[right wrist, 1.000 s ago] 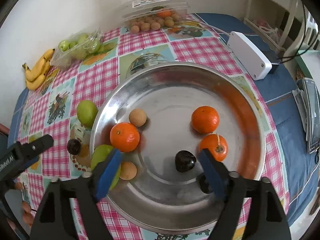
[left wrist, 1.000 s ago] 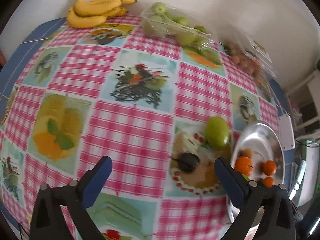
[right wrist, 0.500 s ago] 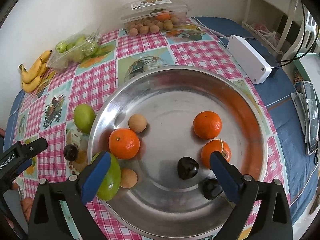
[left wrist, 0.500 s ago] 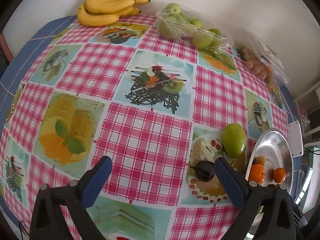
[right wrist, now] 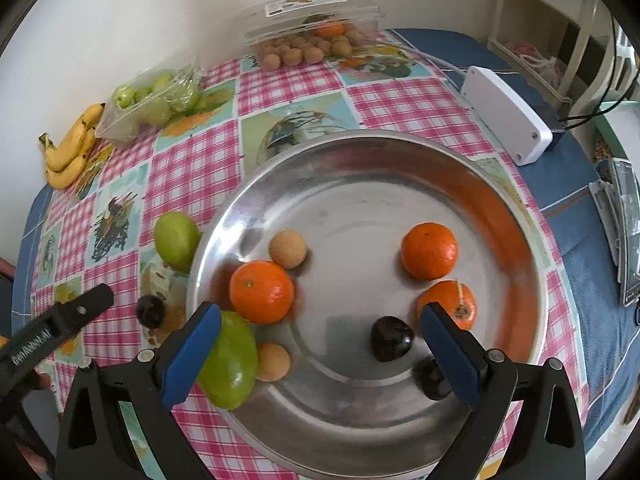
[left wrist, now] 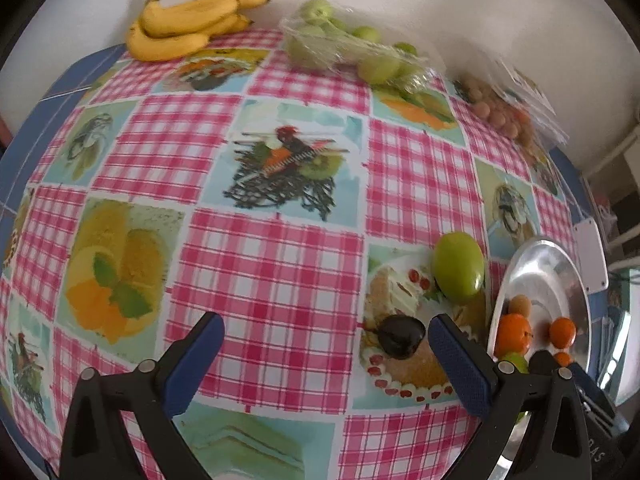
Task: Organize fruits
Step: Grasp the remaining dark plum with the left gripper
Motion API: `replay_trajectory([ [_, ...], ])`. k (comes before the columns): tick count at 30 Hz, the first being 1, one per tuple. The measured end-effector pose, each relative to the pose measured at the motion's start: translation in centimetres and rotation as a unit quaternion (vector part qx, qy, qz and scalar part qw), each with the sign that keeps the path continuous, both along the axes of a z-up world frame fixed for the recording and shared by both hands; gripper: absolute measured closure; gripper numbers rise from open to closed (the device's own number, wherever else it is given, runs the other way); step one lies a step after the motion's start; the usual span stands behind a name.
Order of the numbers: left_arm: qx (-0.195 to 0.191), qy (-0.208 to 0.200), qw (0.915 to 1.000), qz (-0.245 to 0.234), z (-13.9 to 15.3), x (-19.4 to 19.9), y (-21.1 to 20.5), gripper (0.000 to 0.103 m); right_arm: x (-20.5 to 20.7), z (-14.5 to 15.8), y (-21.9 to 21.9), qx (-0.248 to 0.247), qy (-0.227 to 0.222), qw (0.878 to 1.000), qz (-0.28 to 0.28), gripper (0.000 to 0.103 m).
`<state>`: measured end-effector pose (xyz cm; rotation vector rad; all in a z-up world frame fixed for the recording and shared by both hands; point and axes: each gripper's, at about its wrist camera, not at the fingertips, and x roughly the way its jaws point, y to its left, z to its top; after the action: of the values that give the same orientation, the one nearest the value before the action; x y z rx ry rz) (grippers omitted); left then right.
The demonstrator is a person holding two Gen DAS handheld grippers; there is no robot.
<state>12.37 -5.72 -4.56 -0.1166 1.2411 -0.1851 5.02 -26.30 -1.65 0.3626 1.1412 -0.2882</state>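
Observation:
A steel bowl (right wrist: 500, 208) holds three oranges (right wrist: 429, 250), two tan round fruits (right wrist: 288, 249), a green fruit (right wrist: 232, 364) and two dark plums (right wrist: 391, 338). On the cloth left of the bowl lie a green fruit (left wrist: 458, 267) and a dark plum (left wrist: 401, 337). My left gripper (left wrist: 326, 342) is open and empty over the cloth, the plum just inside its right finger. My right gripper (right wrist: 320, 332) is open and empty above the bowl's near side.
At the table's far edge lie bananas (left wrist: 188, 26), a bag of green fruit (left wrist: 352, 50) and a clear box of tan fruit (right wrist: 308, 26). A white box (right wrist: 506, 114) with cables sits right of the bowl. The left gripper (right wrist: 52, 332) shows in the right wrist view.
My left gripper has shifted, so the plum and green fruit now sit closer to its right finger. My right gripper pulled back slightly from the bowl.

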Motion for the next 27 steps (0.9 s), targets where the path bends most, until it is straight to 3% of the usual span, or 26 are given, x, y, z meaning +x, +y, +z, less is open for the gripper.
replay_trajectory([
  [4, 0.002, 0.023, 0.9997, -0.010, -1.1, 0.0, -0.5, 0.000, 0.4, 0.2, 0.7, 0.001, -0.003, 1.000, 0.014, 0.003],
  [9, -0.022, 0.034, 0.9990, -0.016, -1.5, 0.1, -0.7, 0.004, 0.8, 0.5, 0.9, 0.007, -0.009, 1.000, 0.013, 0.003],
  [11, -0.022, 0.033, 0.9989, -0.024, -1.6, 0.0, -1.1, 0.013, 1.0, 0.8, 1.0, 0.010, -0.014, 1.000, 0.013, 0.003],
  [19, -0.035, 0.035, 0.9976, -0.048, -1.8, 0.0, -2.9, 0.027, 2.5, 1.2, 1.5, 0.019, -0.026, 0.999, 0.019, 0.003],
  [25, -0.039, 0.032, 0.9971, -0.056, -1.7, 0.1, -3.5, 0.053, 3.7, 1.4, 2.0, 0.020, -0.031, 0.999, 0.023, 0.003],
  [27, -0.046, 0.035, 0.9966, -0.058, -1.8, 0.2, -3.6, 0.057, 4.0, 1.5, 2.1, 0.024, -0.037, 0.999, 0.023, 0.003],
])
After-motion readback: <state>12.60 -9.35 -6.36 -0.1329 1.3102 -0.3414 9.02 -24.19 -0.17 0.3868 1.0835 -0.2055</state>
